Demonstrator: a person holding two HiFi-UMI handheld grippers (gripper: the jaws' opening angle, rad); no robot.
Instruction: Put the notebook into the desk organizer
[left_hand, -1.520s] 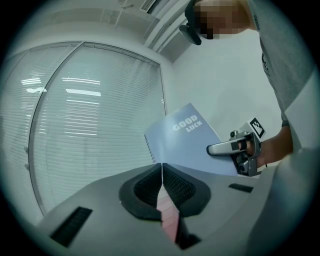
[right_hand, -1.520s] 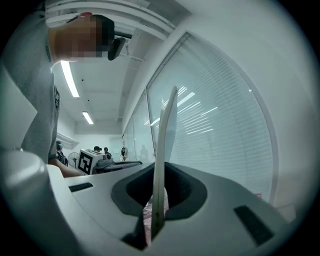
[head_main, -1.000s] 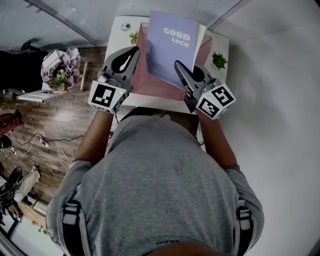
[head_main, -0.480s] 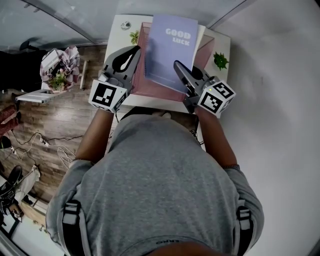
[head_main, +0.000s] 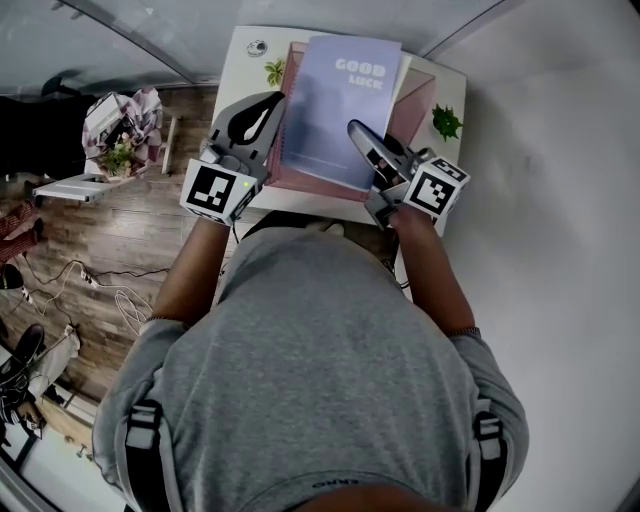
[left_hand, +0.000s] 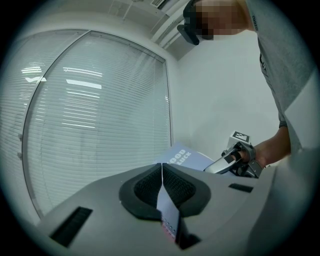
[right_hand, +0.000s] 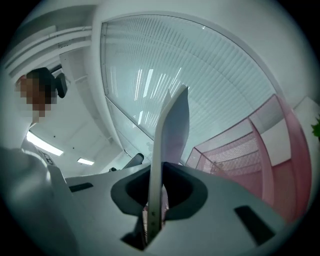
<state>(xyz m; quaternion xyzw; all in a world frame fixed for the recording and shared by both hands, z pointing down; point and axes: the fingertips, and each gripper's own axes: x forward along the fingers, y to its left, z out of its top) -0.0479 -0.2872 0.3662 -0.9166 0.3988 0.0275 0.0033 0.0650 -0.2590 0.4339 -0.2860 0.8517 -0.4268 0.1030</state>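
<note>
A lavender notebook (head_main: 335, 100) printed "GOOD LUCK" hangs over the pink mesh desk organizer (head_main: 415, 100), which stands on the small white desk (head_main: 245, 75). My left gripper (head_main: 272, 108) is shut on the notebook's left edge. My right gripper (head_main: 358, 132) is shut on its lower right edge. In the left gripper view the cover's edge (left_hand: 182, 159) runs between the pressed pads (left_hand: 172, 187), with the right gripper (left_hand: 235, 156) beyond. In the right gripper view the notebook (right_hand: 172, 125) stands edge-on in the shut jaws, beside the organizer's pink mesh wall (right_hand: 240, 150).
A small green plant (head_main: 445, 123) sits at the desk's right corner and a round item (head_main: 256, 48) at its far left. A white wall runs along the right. Left of the desk there is wooden floor with cables (head_main: 100, 290) and a flower bundle (head_main: 125, 135).
The notebook has shifted slightly toward me and to the right, now squarer over the organizer. The right gripper has turned a little with it. Both grips are unchanged.
</note>
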